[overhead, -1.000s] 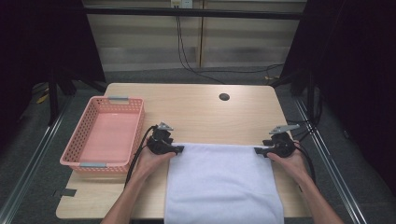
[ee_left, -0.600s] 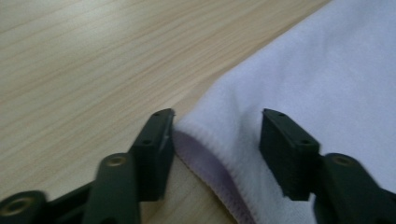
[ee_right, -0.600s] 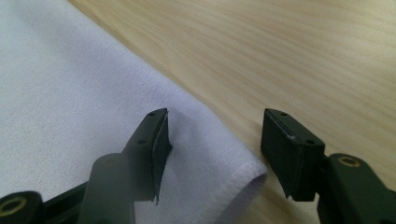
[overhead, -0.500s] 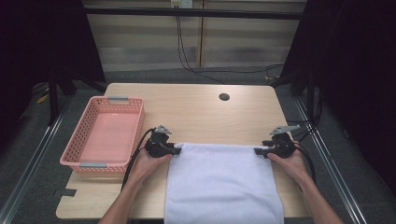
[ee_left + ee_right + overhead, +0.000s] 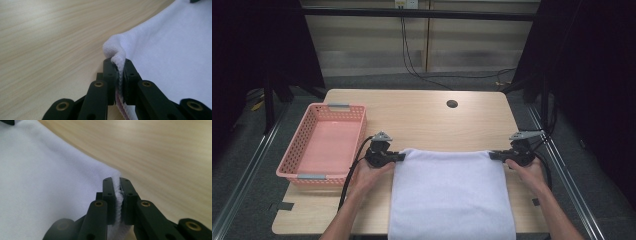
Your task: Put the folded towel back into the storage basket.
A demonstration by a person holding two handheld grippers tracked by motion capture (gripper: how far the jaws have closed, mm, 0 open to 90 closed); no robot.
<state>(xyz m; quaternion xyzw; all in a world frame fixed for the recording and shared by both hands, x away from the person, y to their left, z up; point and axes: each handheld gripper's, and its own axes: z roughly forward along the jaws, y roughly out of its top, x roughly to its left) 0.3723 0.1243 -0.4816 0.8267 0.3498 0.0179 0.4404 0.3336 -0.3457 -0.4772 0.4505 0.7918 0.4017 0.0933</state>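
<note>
1. Left gripper (image 5: 401, 157) is clamped on the far left corner of the white towel (image 5: 451, 192); its jaws have just been closing, the hem pinched between them.
2. Right gripper (image 5: 492, 155) likewise pinches the far right corner, jaws just closed on the cloth.
3. Towel lies flat on the wooden table (image 5: 422, 115), its near edge overhanging.
4. Pink basket (image 5: 323, 144) stands left of the towel, apart from it.

No legible text, label or number anywhere, perhaps owing to the coarse high view
</note>
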